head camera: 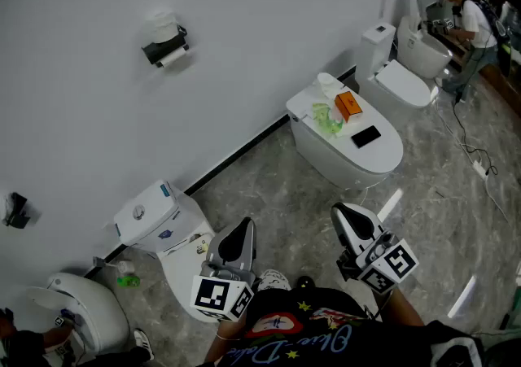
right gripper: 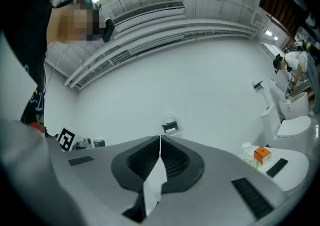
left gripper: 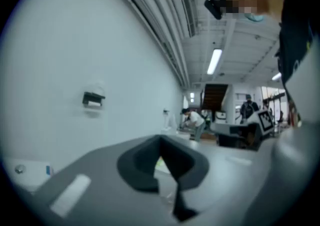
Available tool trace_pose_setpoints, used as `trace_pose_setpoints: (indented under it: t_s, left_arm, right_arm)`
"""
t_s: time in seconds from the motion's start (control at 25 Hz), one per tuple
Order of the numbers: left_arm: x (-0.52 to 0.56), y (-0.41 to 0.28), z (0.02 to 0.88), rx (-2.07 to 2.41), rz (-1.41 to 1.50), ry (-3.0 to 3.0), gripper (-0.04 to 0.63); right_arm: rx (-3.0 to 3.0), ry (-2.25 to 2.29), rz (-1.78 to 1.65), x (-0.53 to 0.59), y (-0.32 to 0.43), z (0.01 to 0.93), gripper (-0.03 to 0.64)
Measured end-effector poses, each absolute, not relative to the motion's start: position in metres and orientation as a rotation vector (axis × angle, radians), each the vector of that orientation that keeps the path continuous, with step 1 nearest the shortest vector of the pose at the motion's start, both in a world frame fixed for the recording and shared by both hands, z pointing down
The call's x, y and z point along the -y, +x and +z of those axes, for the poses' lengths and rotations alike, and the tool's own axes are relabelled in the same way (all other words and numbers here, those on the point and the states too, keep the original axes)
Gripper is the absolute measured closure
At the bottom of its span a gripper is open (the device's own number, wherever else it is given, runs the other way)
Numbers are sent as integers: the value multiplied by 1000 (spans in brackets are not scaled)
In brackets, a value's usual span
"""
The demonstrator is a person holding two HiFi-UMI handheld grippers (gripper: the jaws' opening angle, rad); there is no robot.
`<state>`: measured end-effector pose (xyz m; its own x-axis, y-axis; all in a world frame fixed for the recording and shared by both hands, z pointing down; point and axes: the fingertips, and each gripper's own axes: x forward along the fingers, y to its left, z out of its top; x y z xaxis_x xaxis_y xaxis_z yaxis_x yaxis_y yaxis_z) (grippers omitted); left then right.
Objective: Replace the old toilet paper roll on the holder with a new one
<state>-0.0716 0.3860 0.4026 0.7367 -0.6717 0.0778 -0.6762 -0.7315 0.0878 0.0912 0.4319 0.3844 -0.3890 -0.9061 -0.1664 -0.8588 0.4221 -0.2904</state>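
Note:
A black paper holder [head camera: 165, 44] with a white roll in it hangs on the white wall; it also shows in the left gripper view [left gripper: 93, 99] and the right gripper view [right gripper: 170, 127]. On the closed lid of the middle toilet [head camera: 383, 163] stands a white roll [head camera: 327, 80], beside an orange box [head camera: 348, 104], a green wad [head camera: 328, 120] and a black phone [head camera: 365, 137]. My left gripper [head camera: 242, 231] and right gripper [head camera: 343, 215] hover over the floor, well short of the wall. Both are shut and hold nothing, as their own views show [left gripper: 161, 142] [right gripper: 160, 140].
More toilets line the wall: one at lower left [head camera: 163, 227] and one at far right [head camera: 403, 80]. A person [head camera: 470, 28] bends over a further toilet at top right. A cable [head camera: 468, 146] trails across the marble floor. A green bottle [head camera: 128, 280] lies near the wall.

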Motion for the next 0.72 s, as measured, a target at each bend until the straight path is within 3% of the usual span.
trace_pose_setpoints:
  t_s: [0.4,0.72]
  left_arm:
    - [-295,-88,403,1259,17,2800,607]
    - [-152,-105,420,1263,-69,2753,607]
  right_arm:
    - [-2419,-1447,-164,-351,92,376,601]
    - [-2470,-1468,-94,-212,76,373,601]
